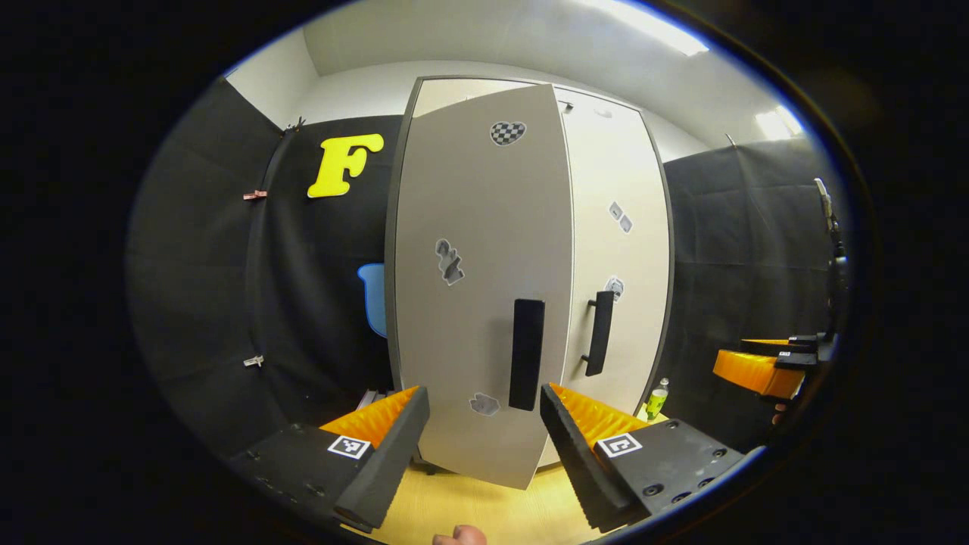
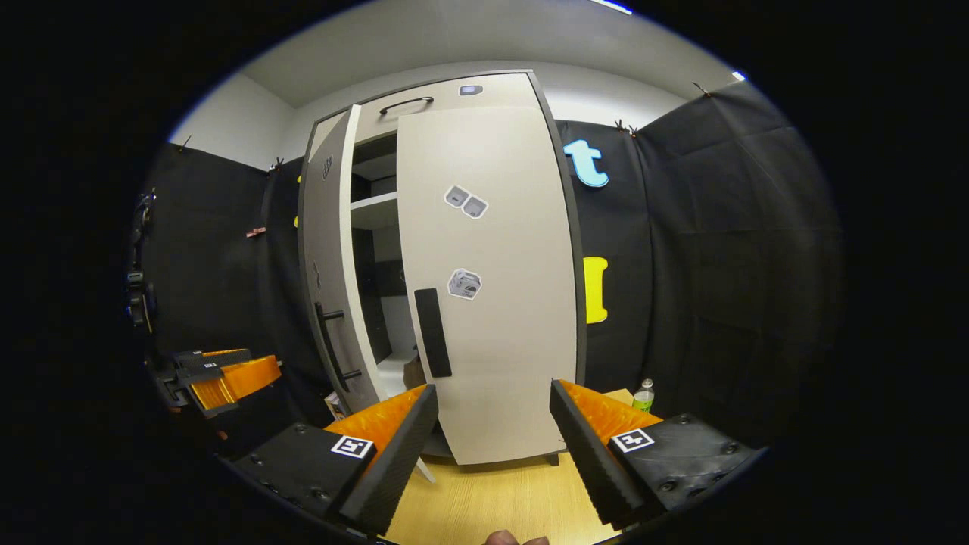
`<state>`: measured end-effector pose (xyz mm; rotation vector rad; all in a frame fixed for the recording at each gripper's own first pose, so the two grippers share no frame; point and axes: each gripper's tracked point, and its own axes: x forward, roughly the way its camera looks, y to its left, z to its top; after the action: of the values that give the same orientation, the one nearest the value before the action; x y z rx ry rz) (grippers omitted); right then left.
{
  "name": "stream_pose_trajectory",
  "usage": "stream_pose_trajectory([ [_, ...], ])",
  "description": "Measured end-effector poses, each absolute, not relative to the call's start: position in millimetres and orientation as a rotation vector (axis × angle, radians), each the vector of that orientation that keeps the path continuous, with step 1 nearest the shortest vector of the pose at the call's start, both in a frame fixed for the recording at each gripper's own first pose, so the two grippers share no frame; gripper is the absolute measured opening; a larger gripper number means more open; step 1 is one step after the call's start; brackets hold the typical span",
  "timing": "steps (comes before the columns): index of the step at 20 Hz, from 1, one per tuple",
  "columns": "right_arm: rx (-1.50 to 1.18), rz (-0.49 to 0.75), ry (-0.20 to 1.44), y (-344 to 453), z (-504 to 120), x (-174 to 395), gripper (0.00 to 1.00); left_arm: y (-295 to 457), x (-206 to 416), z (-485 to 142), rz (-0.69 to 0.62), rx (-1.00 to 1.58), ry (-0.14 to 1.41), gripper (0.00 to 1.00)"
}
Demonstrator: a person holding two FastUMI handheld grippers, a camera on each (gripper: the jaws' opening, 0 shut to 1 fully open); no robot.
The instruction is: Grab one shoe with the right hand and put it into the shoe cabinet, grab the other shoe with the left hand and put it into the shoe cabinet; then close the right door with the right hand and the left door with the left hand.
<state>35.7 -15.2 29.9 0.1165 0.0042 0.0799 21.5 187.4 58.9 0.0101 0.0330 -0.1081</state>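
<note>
At six o'clock in the left gripper view, the left gripper (image 1: pixel 484 446) gapes wide, holding nothing; likewise the right gripper (image 2: pixel 492 454). Beyond, on the wooden floor (image 2: pixel 492 499), the shoe cabinet (image 2: pixel 454 265) stands tall and upright: left door (image 1: pixel 484 288) ajar, right door (image 2: pixel 492 280) closed, handles vertical. A bottle (image 2: pixel 643 395) stands at four o'clock against black cloth.
</note>
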Motion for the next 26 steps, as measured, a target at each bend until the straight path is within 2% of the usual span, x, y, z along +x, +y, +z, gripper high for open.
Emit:
stream_pose_trajectory([
  [4, 0.103, 0.059, -0.002, -5, 30, 29, 1.00, 186, 13, 60, -0.120, 0.014, 0.031, 0.93],
  [9, 0.080, 0.044, -0.040, 8, 38, 19, 0.98, 188, 5, 59, -0.132, 0.006, 0.028, 0.93],
  [26, 0.041, 0.054, -0.038, 29, 33, 18, 0.98, 213, -7, 61, -0.087, 0.017, 0.011, 0.93],
])
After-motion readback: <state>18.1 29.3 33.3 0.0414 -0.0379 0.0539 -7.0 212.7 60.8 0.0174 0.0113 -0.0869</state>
